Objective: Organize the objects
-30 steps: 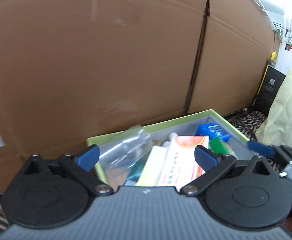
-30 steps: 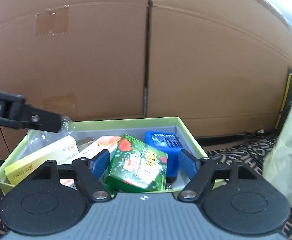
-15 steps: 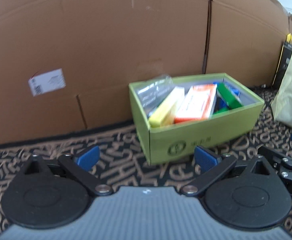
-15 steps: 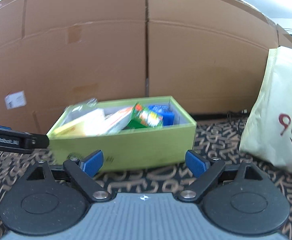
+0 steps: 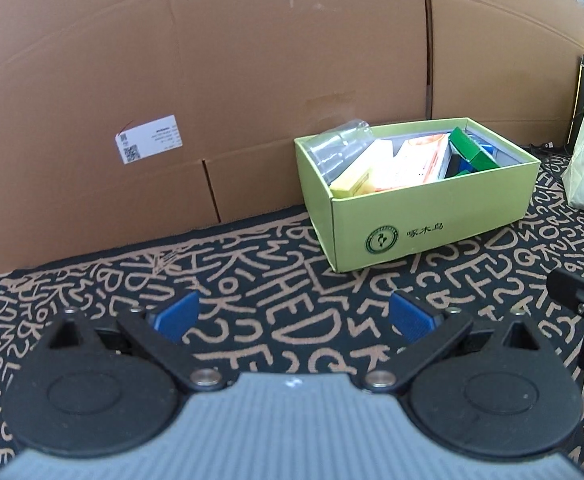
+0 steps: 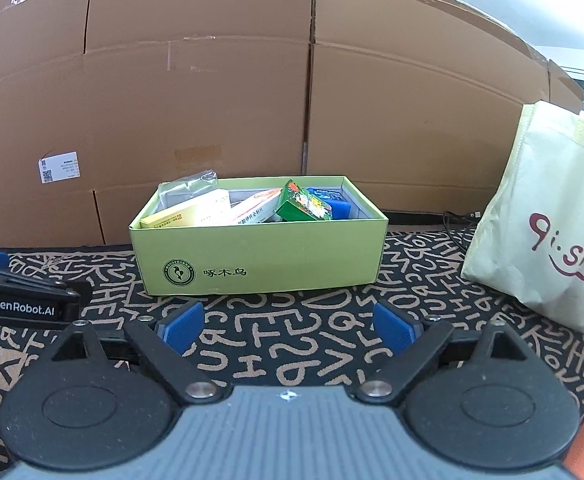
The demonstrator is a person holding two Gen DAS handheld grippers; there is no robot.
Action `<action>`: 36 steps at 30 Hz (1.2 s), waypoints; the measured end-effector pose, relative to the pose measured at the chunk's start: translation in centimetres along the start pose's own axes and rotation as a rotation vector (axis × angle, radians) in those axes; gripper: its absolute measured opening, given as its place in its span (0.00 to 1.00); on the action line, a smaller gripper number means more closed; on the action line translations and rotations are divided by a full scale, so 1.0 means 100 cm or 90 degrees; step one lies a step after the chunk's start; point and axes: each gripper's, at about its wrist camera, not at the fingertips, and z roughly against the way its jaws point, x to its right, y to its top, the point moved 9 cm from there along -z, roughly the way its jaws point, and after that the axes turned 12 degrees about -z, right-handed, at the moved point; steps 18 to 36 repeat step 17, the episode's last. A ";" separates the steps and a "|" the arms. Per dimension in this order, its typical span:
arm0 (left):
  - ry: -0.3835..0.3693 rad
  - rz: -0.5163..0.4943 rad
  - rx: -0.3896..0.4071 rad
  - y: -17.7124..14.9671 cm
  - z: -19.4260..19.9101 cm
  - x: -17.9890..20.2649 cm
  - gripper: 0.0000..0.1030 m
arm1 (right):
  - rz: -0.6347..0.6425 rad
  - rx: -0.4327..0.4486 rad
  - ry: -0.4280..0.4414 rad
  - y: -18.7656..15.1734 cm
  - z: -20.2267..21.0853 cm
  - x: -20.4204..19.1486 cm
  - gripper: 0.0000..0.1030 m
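Green box (image 6: 260,256), packed with small cartons, sits on the patterned rug (image 6: 292,344) against cardboard. I've pulled both grippers back; left gripper (image 5: 292,316) and right gripper (image 6: 288,328) gape empty, so sorting looks finished.

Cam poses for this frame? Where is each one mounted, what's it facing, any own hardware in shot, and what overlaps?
Left wrist: on the left gripper, low over the rug, facing the green box from its left corner; its open blue fingers show, right gripper at the right edge.
Right wrist: on the right gripper, facing the box's long side squarely, tote bag to the right; its open fingers show, left gripper at the left edge.
Shared: box, rug, cardboard wall, white label.
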 end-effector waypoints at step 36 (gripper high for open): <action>-0.031 0.007 -0.019 -0.009 -0.003 -0.002 1.00 | -0.021 -0.016 -0.020 -0.010 -0.001 -0.001 0.91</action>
